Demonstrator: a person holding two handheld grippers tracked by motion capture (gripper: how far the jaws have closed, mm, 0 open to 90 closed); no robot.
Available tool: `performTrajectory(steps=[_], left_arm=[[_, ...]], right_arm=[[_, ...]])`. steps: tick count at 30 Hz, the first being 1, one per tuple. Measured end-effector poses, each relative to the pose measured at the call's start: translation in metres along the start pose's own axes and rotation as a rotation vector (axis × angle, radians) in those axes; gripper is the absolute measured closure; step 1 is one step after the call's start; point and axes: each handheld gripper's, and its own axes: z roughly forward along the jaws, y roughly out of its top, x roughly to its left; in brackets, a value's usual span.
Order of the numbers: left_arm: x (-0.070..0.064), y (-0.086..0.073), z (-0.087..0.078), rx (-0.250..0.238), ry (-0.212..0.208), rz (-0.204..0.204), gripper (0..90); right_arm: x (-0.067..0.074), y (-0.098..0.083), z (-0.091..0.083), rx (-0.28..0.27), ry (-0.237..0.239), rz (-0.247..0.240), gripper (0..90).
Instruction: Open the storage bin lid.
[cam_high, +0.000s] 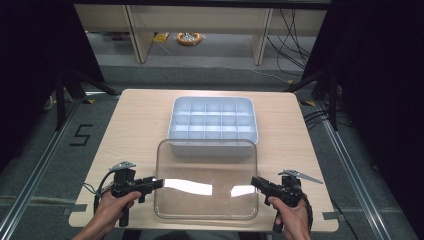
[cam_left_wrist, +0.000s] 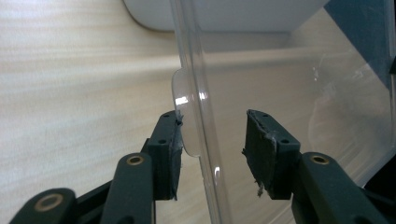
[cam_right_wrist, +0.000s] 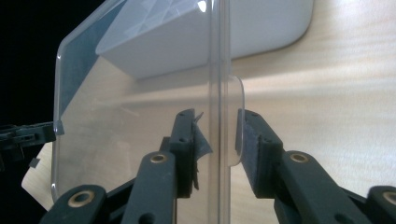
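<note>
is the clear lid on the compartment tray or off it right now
Off. The clear lid lies nearer the person than the tray, overlapping only its near rim, so the compartments sit uncovered and look empty.

Clear lid (cam_high: 206, 185); perhaps pale-blue tray (cam_high: 213, 121).

I can read one mark: a black "5" (cam_high: 80, 135) taped on the floor (cam_high: 40, 150) left of the desk (cam_high: 135, 120). Nothing else is legible.

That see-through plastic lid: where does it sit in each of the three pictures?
High view: the clear rectangular plastic lid lies low centre, before the white compartment tray.
Left gripper view: right half, edge between the jaws.
Right gripper view: left half, edge between the jaws.
Shared landmark: that tray.
</note>
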Motion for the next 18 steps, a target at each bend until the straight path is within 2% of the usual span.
performTrajectory(steps=[3,7,8,14,15,16,17,18], left_arm=[[0.000,-0.005,0.001,0.005,0.007,0.006,55.7],[0.001,-0.009,0.002,0.008,0.012,0.019,55.4],[0.000,-0.010,0.003,0.007,0.015,0.025,55.4],[0.002,-0.015,0.003,0.017,0.015,0.017,55.4],[0.002,-0.016,0.003,0.017,0.015,0.015,55.3],[0.002,-0.016,0.003,0.014,0.017,0.014,55.4],[0.001,-0.017,0.003,0.013,0.017,0.017,55.3],[0.001,-0.017,0.004,0.014,0.017,0.018,55.3]], right_arm=[[-0.001,-0.005,0.001,0.011,-0.014,0.019,68.8],[-0.005,-0.012,0.003,0.012,0.001,0.000,68.7],[-0.006,-0.013,0.003,0.026,-0.010,0.004,68.7],[-0.008,-0.021,0.003,0.029,0.000,0.010,68.5],[-0.008,-0.022,0.002,0.043,0.004,0.015,68.5],[-0.005,-0.023,0.001,0.052,-0.002,0.065,68.4],[-0.006,-0.024,0.002,0.043,0.004,0.047,68.2],[-0.005,-0.025,0.002,0.052,0.003,0.068,67.9]])
